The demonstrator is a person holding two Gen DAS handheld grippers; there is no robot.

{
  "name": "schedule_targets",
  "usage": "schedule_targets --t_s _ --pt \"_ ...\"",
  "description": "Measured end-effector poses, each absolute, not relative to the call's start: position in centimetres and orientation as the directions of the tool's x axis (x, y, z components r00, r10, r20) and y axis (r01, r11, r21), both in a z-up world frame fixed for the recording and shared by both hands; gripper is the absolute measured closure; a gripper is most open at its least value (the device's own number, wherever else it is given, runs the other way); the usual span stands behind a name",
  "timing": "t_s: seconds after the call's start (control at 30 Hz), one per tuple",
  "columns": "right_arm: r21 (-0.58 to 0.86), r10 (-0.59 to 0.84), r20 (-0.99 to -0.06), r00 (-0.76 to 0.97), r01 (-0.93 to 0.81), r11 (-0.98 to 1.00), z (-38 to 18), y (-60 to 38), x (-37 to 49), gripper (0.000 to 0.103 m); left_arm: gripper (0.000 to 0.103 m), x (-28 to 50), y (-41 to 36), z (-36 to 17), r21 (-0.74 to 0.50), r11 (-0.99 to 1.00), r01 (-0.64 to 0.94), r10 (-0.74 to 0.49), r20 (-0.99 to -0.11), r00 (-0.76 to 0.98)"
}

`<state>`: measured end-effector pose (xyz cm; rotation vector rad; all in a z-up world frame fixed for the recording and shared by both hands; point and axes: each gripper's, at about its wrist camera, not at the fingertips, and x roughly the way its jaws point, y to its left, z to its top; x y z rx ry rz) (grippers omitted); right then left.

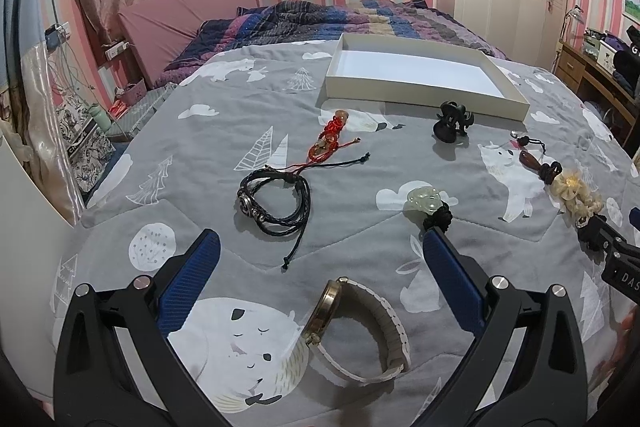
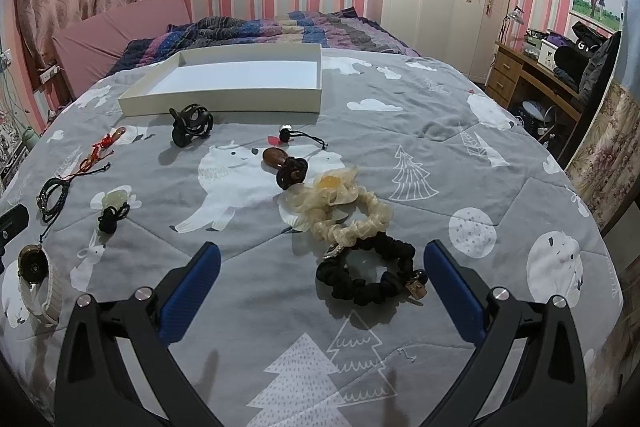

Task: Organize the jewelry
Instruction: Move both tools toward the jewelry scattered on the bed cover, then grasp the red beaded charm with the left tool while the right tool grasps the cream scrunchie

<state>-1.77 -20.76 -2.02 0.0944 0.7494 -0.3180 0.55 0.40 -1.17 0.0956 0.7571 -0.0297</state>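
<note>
Bed (image 1: 360,259) with grey printed quilt, bearing all the task's things. White tray (image 1: 420,95), shallow and holding nothing, lies toward the far side of the quilt, well apart from both grippers. Left gripper (image 1: 320,247), jaws spread wide and grasping nothing, is poised over the watch (image 1: 360,331), which stands on edge between its fingers but touches neither. Right gripper (image 2: 320,259), likewise spread and holding nothing, frames the black scrunchie (image 2: 368,275), which lies nearer its right finger; the cream scrunchie (image 2: 344,211) touches it on the far side. Farther out lie the black bracelet (image 1: 276,203), the red cord charm (image 1: 332,139), the hair claw (image 1: 452,125) just before the tray, the brown pendant (image 2: 280,159) and the pale jade pendant (image 1: 426,201) with its black knot. Step in hand, by judgement: the outset, since no piece is in the tray; each gripper is lined up on its nearest piece. The next move calls for lowering the fingers to the quilt, closing on the watch band or on the black scrunchie alone, without snagging the cream one, then carrying the piece across to the tray.
</note>
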Motion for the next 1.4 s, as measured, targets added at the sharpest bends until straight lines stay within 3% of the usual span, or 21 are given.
schedule_targets --t_s 1.4 --pt "0.033 -0.164 -0.708 0.687 0.264 0.964 -2.6 -22.8 -1.7 0.002 0.003 1.2 3.0 -1.3 0.076 0.994 0.08 -0.003 -0.706 0.709"
